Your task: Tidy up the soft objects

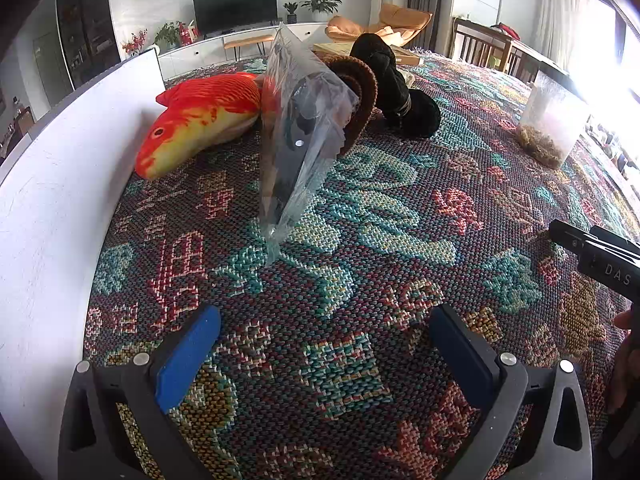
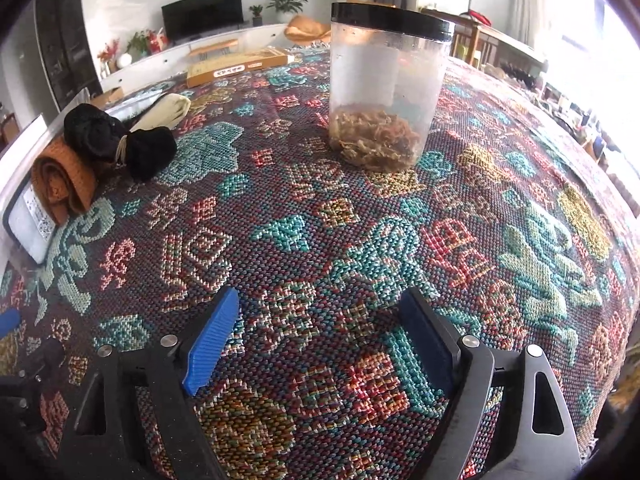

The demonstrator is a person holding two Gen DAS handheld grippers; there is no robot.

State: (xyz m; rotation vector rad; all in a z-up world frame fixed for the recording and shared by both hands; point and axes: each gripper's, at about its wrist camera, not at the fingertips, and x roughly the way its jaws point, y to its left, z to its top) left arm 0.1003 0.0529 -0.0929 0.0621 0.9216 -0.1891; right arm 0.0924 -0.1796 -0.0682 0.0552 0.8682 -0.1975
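My left gripper (image 1: 324,314) hangs open over the woven patterned cloth (image 1: 360,220), with nothing between its blue pads. Ahead of it a clear plastic bag (image 1: 296,140) with something dark inside stands on end. An orange and yellow plush fish (image 1: 200,120) lies to its left. A brown rolled knit (image 1: 360,92) and a black soft bundle (image 1: 400,92) lie behind the bag. My right gripper (image 2: 320,294) is open too and holds nothing. The black bundle (image 2: 120,140), the brown roll (image 2: 64,184) and a cream roll (image 2: 164,112) sit far to its left.
A clear jar with a black lid (image 2: 384,92) holds tan fibres and stands ahead of the right gripper. A white board (image 1: 48,200) borders the cloth on the left. A flat cardboard box (image 2: 240,66) lies at the back. A white labelled pack (image 2: 28,224) lies beside the brown roll.
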